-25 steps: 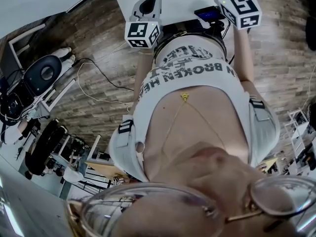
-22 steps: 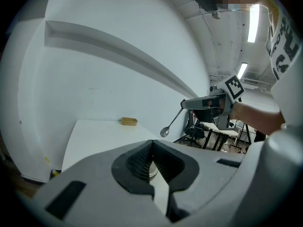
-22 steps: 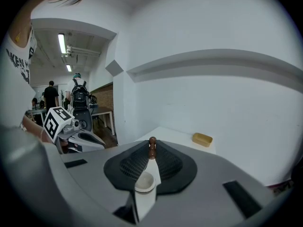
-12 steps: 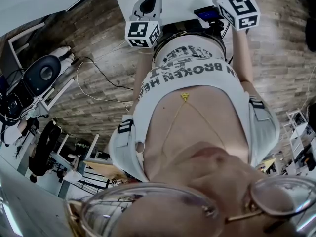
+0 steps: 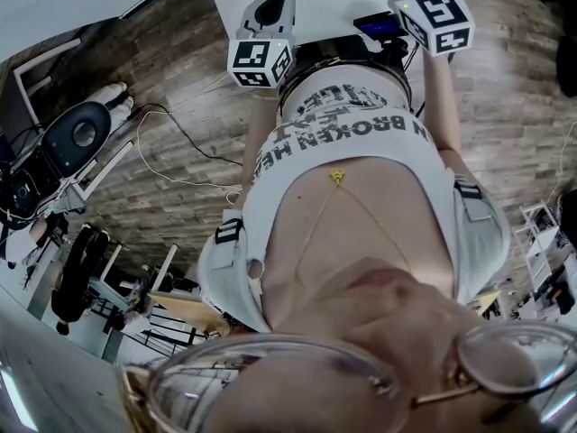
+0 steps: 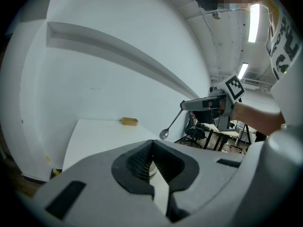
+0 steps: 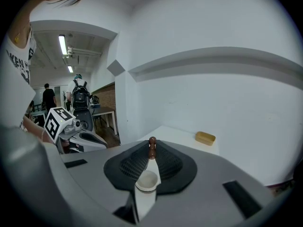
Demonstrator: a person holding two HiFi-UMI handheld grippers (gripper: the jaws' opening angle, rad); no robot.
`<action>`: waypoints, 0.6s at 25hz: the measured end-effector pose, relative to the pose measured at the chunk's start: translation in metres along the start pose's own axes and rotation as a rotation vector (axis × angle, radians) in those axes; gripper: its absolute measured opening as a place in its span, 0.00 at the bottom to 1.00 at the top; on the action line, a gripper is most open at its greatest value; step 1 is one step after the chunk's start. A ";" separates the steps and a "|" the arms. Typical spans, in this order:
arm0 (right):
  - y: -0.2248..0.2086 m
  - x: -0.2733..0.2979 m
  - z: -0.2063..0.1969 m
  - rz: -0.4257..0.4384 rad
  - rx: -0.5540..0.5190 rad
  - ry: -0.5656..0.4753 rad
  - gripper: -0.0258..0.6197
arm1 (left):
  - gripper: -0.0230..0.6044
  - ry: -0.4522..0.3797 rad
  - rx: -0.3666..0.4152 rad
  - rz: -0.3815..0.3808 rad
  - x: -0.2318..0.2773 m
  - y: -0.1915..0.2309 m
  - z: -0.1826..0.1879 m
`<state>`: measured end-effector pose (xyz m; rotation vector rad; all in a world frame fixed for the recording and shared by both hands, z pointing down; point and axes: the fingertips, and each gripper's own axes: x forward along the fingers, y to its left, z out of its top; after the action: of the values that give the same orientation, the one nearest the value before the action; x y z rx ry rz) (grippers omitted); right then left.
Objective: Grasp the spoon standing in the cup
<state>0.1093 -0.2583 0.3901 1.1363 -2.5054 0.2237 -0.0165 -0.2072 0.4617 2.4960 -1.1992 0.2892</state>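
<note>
In the left gripper view my right gripper is up in the air, shut on the top of a metal spoon, whose bowl hangs free above the white table. In the right gripper view the spoon's brown handle end is pinched between the pads of the right gripper. The white cup shows below, through the gap. My left gripper is shut and holds nothing, with the cup's rim just beyond it. In the head view both grippers reach over the table's near edge.
A small tan block lies at the table's far side by the white wall. The left gripper's marker cube shows at the left of the right gripper view. Chairs, desks and cables stand on the wooden floor behind the person.
</note>
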 end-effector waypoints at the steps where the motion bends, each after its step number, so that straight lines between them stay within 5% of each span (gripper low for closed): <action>1: -0.001 -0.003 0.000 0.001 0.001 -0.001 0.10 | 0.02 -0.001 0.001 -0.001 0.001 -0.004 0.001; 15: 0.010 -0.003 -0.001 0.015 -0.006 0.006 0.10 | 0.02 -0.005 0.006 -0.014 -0.004 -0.010 0.002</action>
<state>0.1041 -0.2494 0.3897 1.1130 -2.5091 0.2231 -0.0108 -0.1992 0.4564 2.5107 -1.1848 0.2832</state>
